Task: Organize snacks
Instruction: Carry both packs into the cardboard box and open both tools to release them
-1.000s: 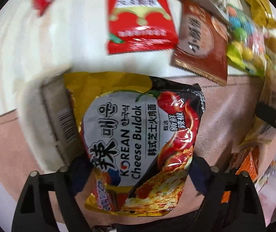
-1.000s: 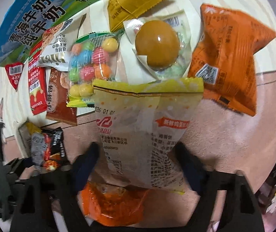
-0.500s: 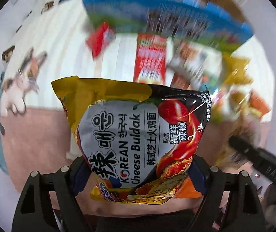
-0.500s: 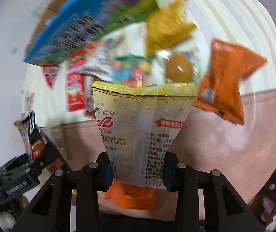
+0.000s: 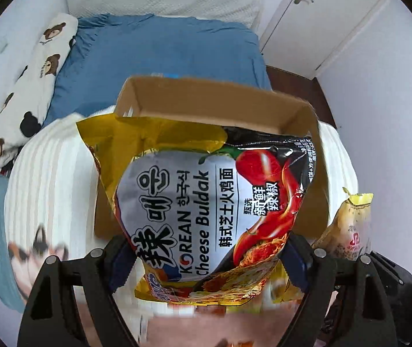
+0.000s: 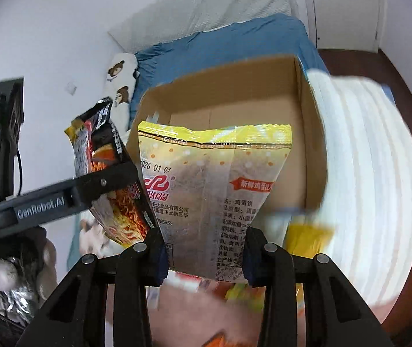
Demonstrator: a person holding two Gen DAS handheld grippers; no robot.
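My left gripper is shut on a yellow and black Korean Cheese Buldak noodle packet, held upright in front of an open cardboard box. My right gripper is shut on a pale yellow egg-biscuit packet, held upright in front of the same box, whose inside looks empty. In the right wrist view the left gripper and the noodle packet are at the left. The biscuit packet shows at the right of the left wrist view.
The box stands on a white striped cloth. Behind it lie a blue blanket and a bear-print pillow. A white door is at the back right. Blurred snack packets lie below the box.
Both grippers have lifted their packets off the snack pile and tilted up. The views now face the open cardboard box and the bed instead of the snacks on the cloth.
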